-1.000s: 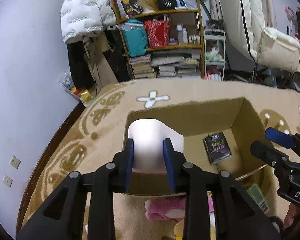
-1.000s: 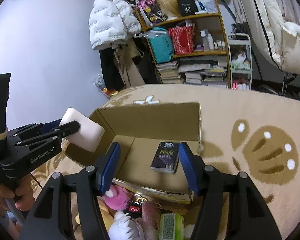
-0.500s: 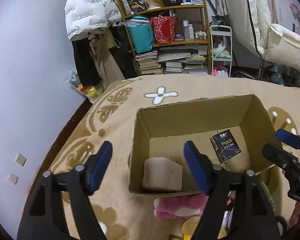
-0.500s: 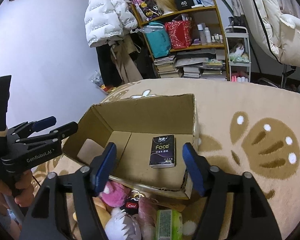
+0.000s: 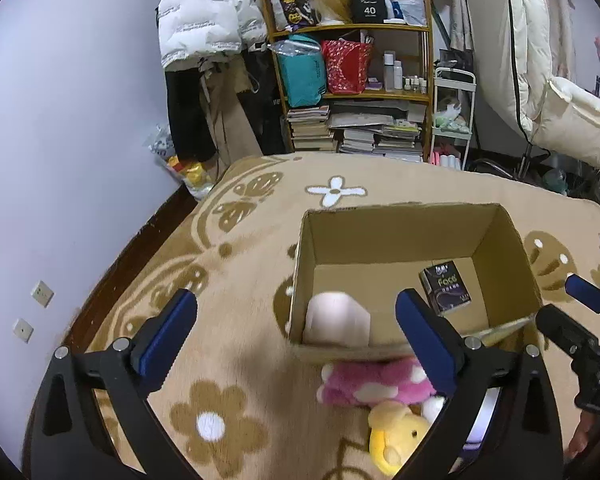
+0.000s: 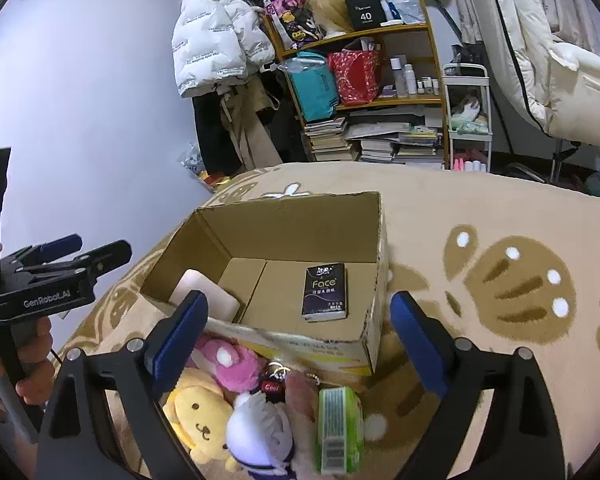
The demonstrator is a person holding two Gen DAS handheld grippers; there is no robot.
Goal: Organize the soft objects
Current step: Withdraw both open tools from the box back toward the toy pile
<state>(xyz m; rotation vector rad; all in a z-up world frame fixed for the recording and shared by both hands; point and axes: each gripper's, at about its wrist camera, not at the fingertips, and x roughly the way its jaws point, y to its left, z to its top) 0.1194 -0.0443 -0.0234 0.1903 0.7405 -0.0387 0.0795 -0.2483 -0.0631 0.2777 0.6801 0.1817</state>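
Item: pale foam block (image 5: 336,320), released a second ago, now resting in cardboard box (image 5: 396,220) beside tissue pack (image 6: 325,291). Left gripper (image 5: 296,336) jaws apart, empty; right gripper (image 6: 300,336) likewise. Plush toys (image 6: 220,396) on rug outstanding.

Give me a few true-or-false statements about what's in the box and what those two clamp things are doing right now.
1. The left hand-held gripper is open and empty. True.
2. The pale pink block lies on the rug outside the cardboard box. False: it lies inside the box, at its near left corner.
3. A dark tissue pack marked "Face" lies on the box floor. True.
4. The right hand-held gripper is clamped on the yellow plush. False: its jaws are wide open, holding nothing.
5. The pink plush is already in the box. False: it lies on the rug in front of the box.
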